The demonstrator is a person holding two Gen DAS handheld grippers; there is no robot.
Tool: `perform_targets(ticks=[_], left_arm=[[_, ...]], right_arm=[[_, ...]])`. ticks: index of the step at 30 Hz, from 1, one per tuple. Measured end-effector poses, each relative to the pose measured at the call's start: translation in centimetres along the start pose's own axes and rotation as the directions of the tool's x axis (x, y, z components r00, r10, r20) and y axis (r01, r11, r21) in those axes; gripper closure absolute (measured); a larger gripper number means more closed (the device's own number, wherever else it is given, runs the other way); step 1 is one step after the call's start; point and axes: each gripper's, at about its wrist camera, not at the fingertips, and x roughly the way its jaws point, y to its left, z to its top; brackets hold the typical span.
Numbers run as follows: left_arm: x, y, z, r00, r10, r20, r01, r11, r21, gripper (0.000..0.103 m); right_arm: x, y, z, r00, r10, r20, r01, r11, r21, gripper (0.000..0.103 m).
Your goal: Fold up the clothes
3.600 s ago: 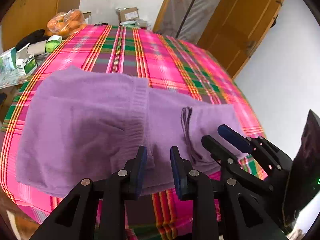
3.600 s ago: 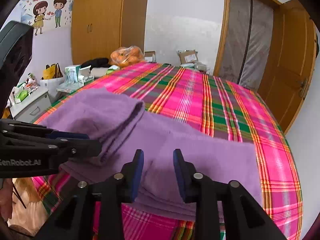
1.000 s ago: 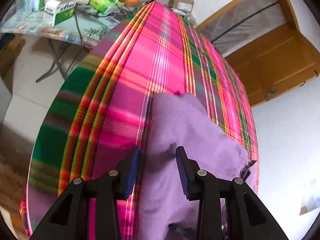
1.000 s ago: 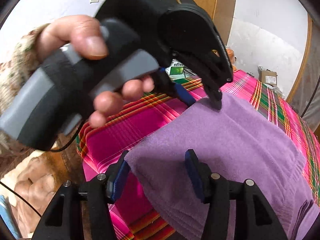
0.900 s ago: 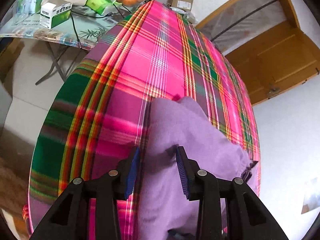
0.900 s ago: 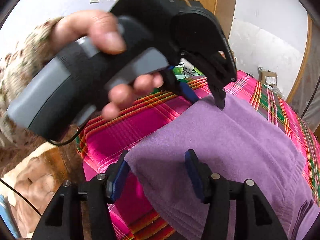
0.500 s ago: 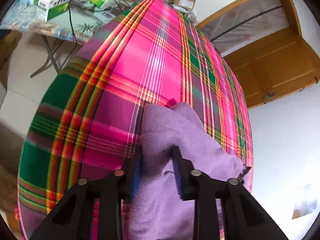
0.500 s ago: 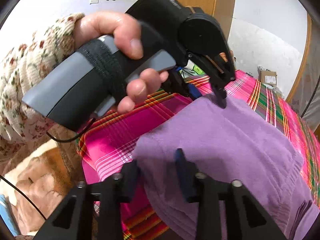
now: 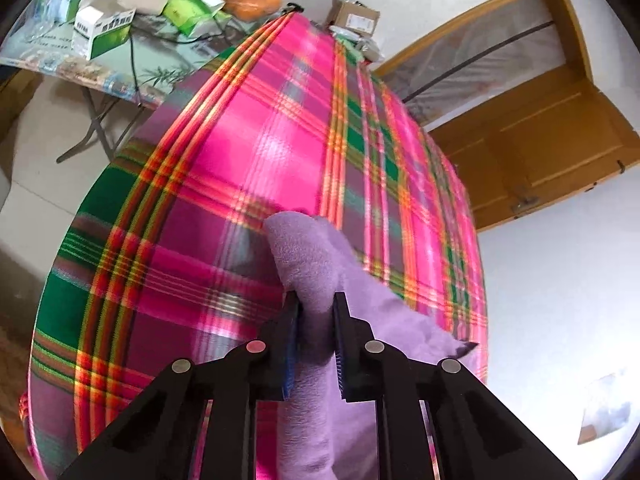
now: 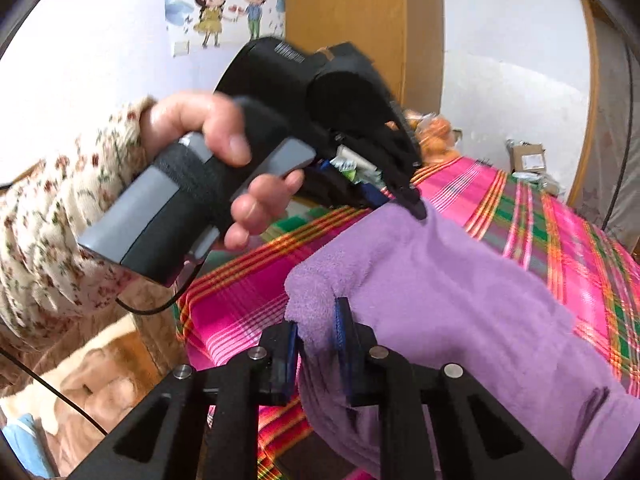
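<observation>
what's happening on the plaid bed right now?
A person with a handheld gripper in each hand is folding a purple garment on the plaid bedspread. The left gripper and the right gripper are each clamped on a bunched edge of it. The fold is not laid down yet.

Both tools, left (image 9: 314,320) and right (image 10: 318,336), are clamped closed, side by side.
</observation>
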Motion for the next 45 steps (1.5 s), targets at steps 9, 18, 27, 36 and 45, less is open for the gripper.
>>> perform_targets(ticks=[9, 18, 27, 36, 45], left_arm=[[-1.6, -3.4, -0.3, 0.999, -0.044, 0.029, 0.043, 0.999, 0.019, 0.087], [-2.7, -6.9, -1.4, 0.995, -0.083, 0.054, 0.08, 0.994, 0.069, 0.087], [-2.8, -11.6, -2.7, 0.99, -0.132, 0.047, 0.124, 0.982, 0.143, 0.087], [-1.6, -15.2, -3.8, 0.988, -0.155, 0.024, 0.148, 0.971, 0.186, 0.087], [-0.2, -18.5, -4.4, 0.983, -0.181, -0.008, 0.179, 0.96, 0.217, 0.087]], right_arm=[[-3.9, -2.3, -0.2, 0.997, -0.015, 0.07, 0.012, 0.999, 0.047, 0.086], [-6.2, -1.6, -2.5, 0.992, -0.042, 0.117, 0.032, 0.996, 0.084, 0.087], [-10.9, -3.0, -3.6, 0.981, -0.106, 0.164, 0.081, 0.985, 0.154, 0.088], [-14.5, -5.4, -4.6, 0.969, -0.16, 0.187, 0.117, 0.969, 0.219, 0.089], [-17.3, -7.2, -5.5, 0.951, -0.227, 0.211, 0.166, 0.948, 0.272, 0.09]])
